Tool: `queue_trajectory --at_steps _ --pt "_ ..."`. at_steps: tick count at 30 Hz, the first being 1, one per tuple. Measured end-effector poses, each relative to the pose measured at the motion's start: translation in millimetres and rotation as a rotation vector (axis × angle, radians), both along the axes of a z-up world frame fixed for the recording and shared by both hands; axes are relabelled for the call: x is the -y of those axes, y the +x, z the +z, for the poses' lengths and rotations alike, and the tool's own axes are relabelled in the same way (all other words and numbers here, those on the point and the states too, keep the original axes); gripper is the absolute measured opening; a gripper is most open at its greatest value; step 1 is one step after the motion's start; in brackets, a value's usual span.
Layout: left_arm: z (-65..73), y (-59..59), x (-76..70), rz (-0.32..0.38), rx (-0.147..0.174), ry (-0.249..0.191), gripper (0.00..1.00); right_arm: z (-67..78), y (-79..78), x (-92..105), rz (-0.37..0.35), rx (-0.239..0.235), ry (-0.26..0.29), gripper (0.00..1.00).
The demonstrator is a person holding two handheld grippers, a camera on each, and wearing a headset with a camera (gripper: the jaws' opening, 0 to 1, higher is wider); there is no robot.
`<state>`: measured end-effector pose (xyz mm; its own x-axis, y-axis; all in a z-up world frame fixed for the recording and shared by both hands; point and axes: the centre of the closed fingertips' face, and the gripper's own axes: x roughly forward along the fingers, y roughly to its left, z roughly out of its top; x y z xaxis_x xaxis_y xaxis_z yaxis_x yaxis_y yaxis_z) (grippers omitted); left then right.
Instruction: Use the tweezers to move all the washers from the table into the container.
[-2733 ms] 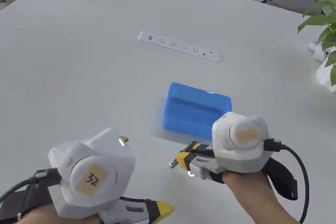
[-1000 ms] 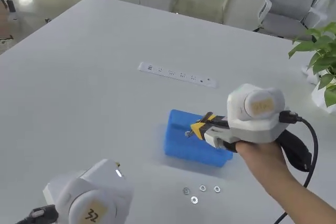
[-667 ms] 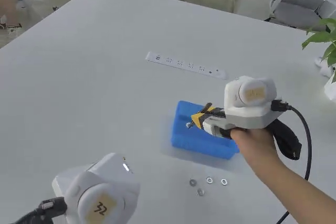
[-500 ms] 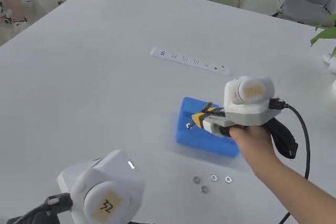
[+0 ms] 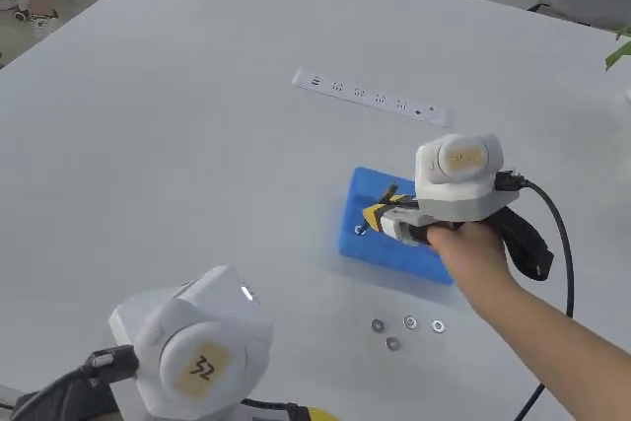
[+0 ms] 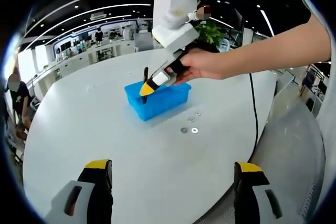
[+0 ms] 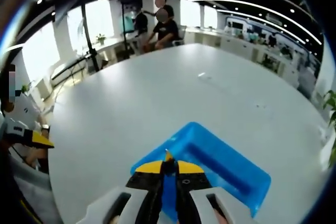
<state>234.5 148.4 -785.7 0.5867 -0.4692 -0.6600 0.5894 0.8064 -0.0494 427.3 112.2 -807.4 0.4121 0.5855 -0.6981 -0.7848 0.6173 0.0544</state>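
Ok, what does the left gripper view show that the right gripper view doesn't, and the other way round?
Left gripper view: the washers lying on the table near the container, and a hand holding the right hand-held gripper over the container, with the open left hand-held gripper below. Right gripper view: a close look along its jaws, shut on the tweezers, plus what looks like the power strip farther off. Both: the blue container and the white table.

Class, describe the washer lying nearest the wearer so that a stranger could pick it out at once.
On the white table, find the blue container beneath the right tool holding tweezers. On its near side lie four washers; three form a row, and the wanted washer sits alone, nearer the wearer than that row.
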Motion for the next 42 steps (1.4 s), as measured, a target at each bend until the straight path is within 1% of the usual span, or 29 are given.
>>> queue_trajectory --at_steps 1,5,8,10,14,15,16,18,20,21,22,23,27,30,33,34,37,40,42 --pt "0.1 0.1 0.1 -0.003 0.002 0.002 0.99 -0.1 1.2 -0.9 -0.008 -0.005 0.009 0.04" --pt "0.3 0.0 1.7 -0.007 0.003 0.003 0.99 -1.2 5.5 1.0 -0.014 -0.019 0.012 0.05" --pt "1.3 -0.3 3.5 -0.011 0.005 0.002 0.99 -0.9 7.3 3.4 -0.025 -0.016 0.017 0.05" --pt "2.2 -0.3 3.6 -0.014 0.01 0.008 0.99 3.3 5.1 3.8 -0.033 -0.022 0.04 0.05" --pt "3.6 -0.4 3.0 -0.011 0.014 0.012 0.99 16.6 2.0 5.9 -0.029 0.006 0.047 0.05" --pt "4.3 -0.7 2.7 -0.012 0.017 0.016 0.99 22.9 -2.3 7.2 -0.028 0.013 0.053 0.05" --pt "4.8 -0.9 2.7 -0.013 0.019 0.018 0.99 26.3 -3.9 8.5 -0.028 0.019 0.056 0.05" --pt "6.8 -1.4 2.7 -0.015 0.025 0.019 0.99 30.4 -4.6 10.0 -0.031 0.032 0.068 0.05" --pt "8.2 -1.8 2.9 -0.016 0.029 0.018 0.99 42.4 -11.4 14.3 -0.036 0.05 0.083 0.05" --pt "9.0 -2.0 3.2 -0.016 0.032 0.016 0.99 47.0 -14.0 18.5 -0.036 0.067 0.087 0.05" --pt "9.5 -2.4 3.6 -0.017 0.033 0.017 0.99 50.0 -16.1 20.9 -0.034 0.076 0.086 0.05" --pt "10.1 -2.8 3.8 -0.018 0.034 0.018 0.99 56.0 -22.9 24.1 -0.027 0.091 0.081 0.05" --pt "14.6 -4.6 5.5 -0.022 0.047 0.019 0.99 70.0 -38.1 34.5 -0.022 0.113 0.077 0.05" --pt "16.3 -5.2 6.0 -0.021 0.053 0.02 0.99 80.4 -49.4 41.8 -0.034 0.123 0.09 0.05" --pt "16.5 -5.3 5.7 -0.019 0.054 0.024 0.99 85.1 -55.8 46.6 -0.046 0.121 0.107 0.05" --pt "16.7 -4.8 5.2 -0.017 0.057 0.029 0.99 86.6 -60.1 48.3 -0.05 0.119 0.113 0.05" --pt "18.8 -3.1 4.7 -0.011 0.069 0.031 0.99 85.5 -65.8 52.8 -0.055 0.113 0.115 0.05" --pt "18.0 -4.1 5.8 -0.015 0.061 0.025 0.99 83.0 -75.2 54.0 -0.049 0.11 0.105 0.05" --pt "18.0 -4.3 5.9 -0.017 0.064 0.028 0.99 81.3 -81.3 53.4 -0.047 0.103 0.106 0.05"
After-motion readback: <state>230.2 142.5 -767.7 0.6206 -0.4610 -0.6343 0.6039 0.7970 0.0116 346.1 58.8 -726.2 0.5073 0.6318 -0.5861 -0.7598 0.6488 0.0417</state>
